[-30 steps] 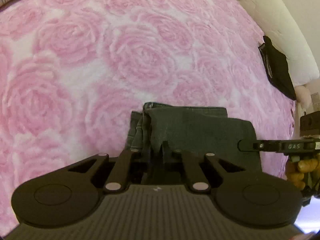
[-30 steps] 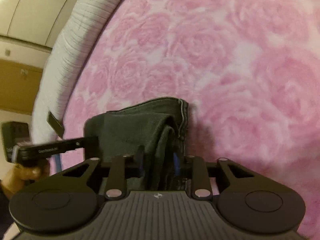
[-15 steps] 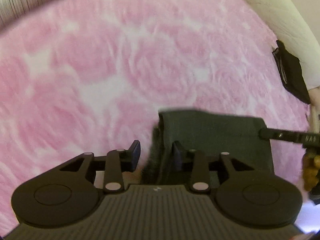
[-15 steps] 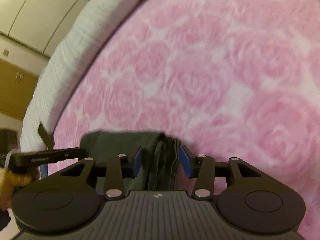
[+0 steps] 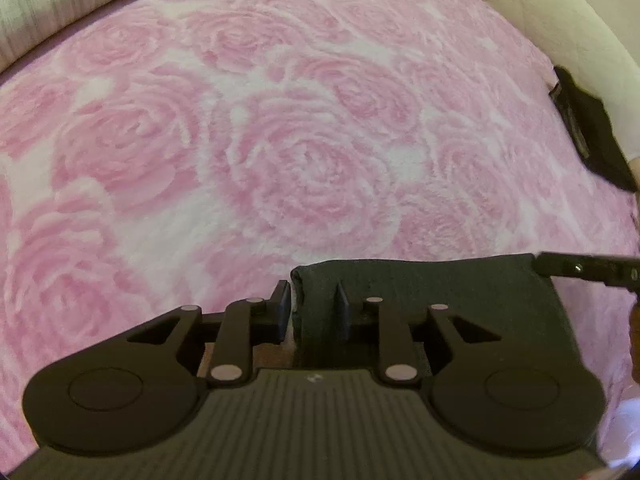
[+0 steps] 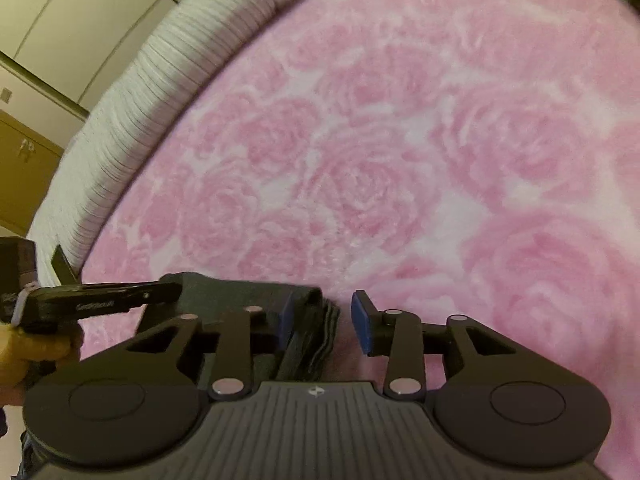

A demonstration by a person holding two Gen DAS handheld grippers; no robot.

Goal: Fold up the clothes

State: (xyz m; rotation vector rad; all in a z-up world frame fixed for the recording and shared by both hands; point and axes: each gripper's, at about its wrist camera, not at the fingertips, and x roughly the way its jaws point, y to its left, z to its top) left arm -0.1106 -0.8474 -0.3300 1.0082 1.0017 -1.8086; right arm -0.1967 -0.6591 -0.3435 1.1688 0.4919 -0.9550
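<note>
A dark grey folded garment (image 5: 440, 292) lies flat on the pink rose blanket (image 5: 304, 152). My left gripper (image 5: 312, 306) is open, low over the garment's left edge, with that edge between its fingers but not pinched. My right gripper (image 6: 324, 322) is open too, and the stacked layers of the garment (image 6: 248, 294) at its right edge sit loosely between the blue pads (image 6: 360, 324). Each gripper shows at the side of the other's view, at the garment's far corner. A hand in a yellow glove (image 6: 24, 356) holds the left one.
A black flat item (image 5: 588, 128) lies at the blanket's right edge, against a cream quilted cushion (image 5: 520, 0). Striped white bedding (image 6: 140, 100) borders the blanket's far side. A wooden cabinet (image 6: 20, 168) and a wall stand beyond it.
Both grippers were shut on the garment's edges a second ago. They have opened, let go and drawn back, and the garment now lies flat.
</note>
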